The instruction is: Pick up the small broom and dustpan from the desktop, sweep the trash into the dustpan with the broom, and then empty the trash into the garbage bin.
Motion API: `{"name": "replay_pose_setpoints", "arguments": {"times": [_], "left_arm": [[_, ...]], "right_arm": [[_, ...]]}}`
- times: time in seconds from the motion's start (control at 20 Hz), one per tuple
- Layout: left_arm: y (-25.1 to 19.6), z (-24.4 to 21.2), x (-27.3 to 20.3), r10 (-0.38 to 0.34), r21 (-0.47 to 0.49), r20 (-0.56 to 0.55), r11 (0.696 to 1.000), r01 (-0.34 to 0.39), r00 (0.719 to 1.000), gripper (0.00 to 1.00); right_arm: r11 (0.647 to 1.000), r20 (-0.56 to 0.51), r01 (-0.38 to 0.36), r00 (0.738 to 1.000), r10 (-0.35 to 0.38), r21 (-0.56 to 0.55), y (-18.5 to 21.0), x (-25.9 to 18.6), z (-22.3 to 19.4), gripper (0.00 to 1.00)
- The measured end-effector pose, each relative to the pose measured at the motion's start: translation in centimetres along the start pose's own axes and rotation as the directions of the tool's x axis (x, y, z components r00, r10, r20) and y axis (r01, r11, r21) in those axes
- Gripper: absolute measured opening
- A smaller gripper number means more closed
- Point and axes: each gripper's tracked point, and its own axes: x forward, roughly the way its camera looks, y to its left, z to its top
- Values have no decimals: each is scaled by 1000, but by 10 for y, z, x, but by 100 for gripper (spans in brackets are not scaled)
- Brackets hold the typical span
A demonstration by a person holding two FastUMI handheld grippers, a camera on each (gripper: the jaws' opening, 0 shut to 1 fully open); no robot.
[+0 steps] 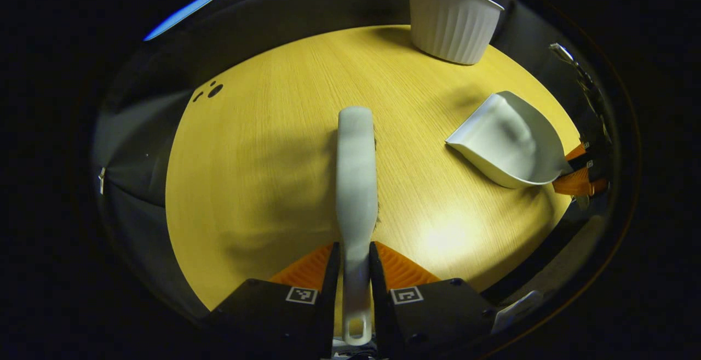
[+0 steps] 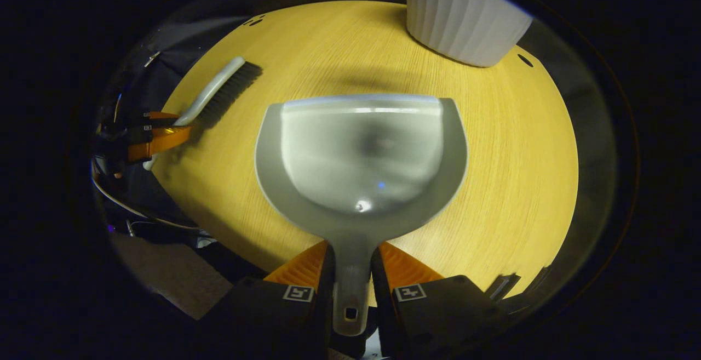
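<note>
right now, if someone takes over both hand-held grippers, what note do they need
Left hand-held gripper: shut on the broom handle.
Right hand-held gripper: shut on the dustpan handle.
The white ribbed garbage bin stands at the far edge of the wooden desktop.
Done: both tools grasped.
Left: sweep the trash into the dustpan, empty it into the bin. I cannot make out any trash.

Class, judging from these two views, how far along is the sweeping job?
Done: left gripper is shut on the broom, right gripper on the dustpan. In hand: both held over the desktop. Left: sweeping, then emptying into the white bin; the pan looks empty.
</note>
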Motion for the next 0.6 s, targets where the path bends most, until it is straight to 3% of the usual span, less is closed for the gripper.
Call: {"name": "replay_pose_setpoints", "arguments": {"times": [0.05, 0.1, 0.35, 0.45, 0.5, 0.6], "left_arm": [[1, 0, -7, 4, 8, 10, 1000, -4, 1000, 34], [3, 3, -14, 12, 12, 24, 1000, -12, 1000, 34], [6, 29, -55, 30, -18, 136, 999, -28, 990, 34], [3, 52, -75, 26, -50, 223, 999, -15, 974, 34], [1, 66, -85, 22, -64, 273, 998, -5, 962, 29], [0, 90, -110, 26, -81, 369, 997, 4, 929, 29]], "right_arm": [[1000, 11, -2, 1000, 2, 2, 0, -8, 1, 43], [1000, 26, -5, 1000, 4, 4, 1, -16, 2, 38], [1000, 166, -2, 986, 0, 10, 4, -66, 18, 36], [1000, 259, 11, 966, -11, 1, 6, -87, 35, 36], [1000, 312, 21, 950, -18, -7, 6, -98, 47, 36], [999, 417, 42, 908, -31, -18, 9, -119, 69, 36]]}}
